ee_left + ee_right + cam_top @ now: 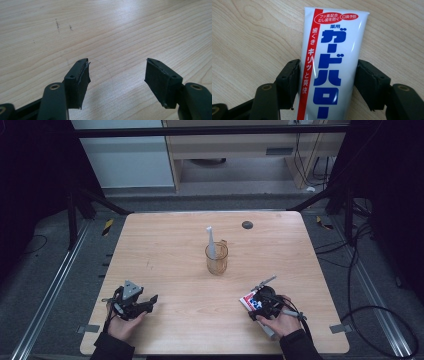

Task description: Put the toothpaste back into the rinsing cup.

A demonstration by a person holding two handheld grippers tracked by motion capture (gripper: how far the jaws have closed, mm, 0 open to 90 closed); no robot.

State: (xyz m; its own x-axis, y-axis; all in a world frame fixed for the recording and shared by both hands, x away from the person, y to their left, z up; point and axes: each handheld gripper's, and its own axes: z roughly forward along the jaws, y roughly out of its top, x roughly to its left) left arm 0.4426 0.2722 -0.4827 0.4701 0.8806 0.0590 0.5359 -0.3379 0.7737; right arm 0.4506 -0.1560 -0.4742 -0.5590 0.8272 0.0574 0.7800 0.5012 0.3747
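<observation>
Your right gripper (325, 85) sits over a white plastic toothpaste tube (332, 65) with blue lettering and a red stripe. Its black jaws bracket the tube's two long edges; both pads appear to meet the tube's sides, though how firmly they press cannot be confirmed. In the high view that gripper (260, 301) is near the table's front right area, held by your right hand (280, 322).

By size, going down:

The light wooden table (170, 250) carries everything. Its top shows a small dark round spot (247, 225) near the far edge.

Your left gripper (150, 301) rests near the front left, well apart from the tube. Its jaws stand wide, with bare wood between them (116, 77).

A clear amber-tinted glass cup (216, 258) stands upright near the table's middle, holding a white toothbrush (211, 241) that leans slightly and rises above the rim.

The tube (248, 301) lies flat on the wood. Its long axis runs along the right gripper's line of sight, and the flat crimped end points away from that camera. The cap end is hidden beneath the gripper.
</observation>
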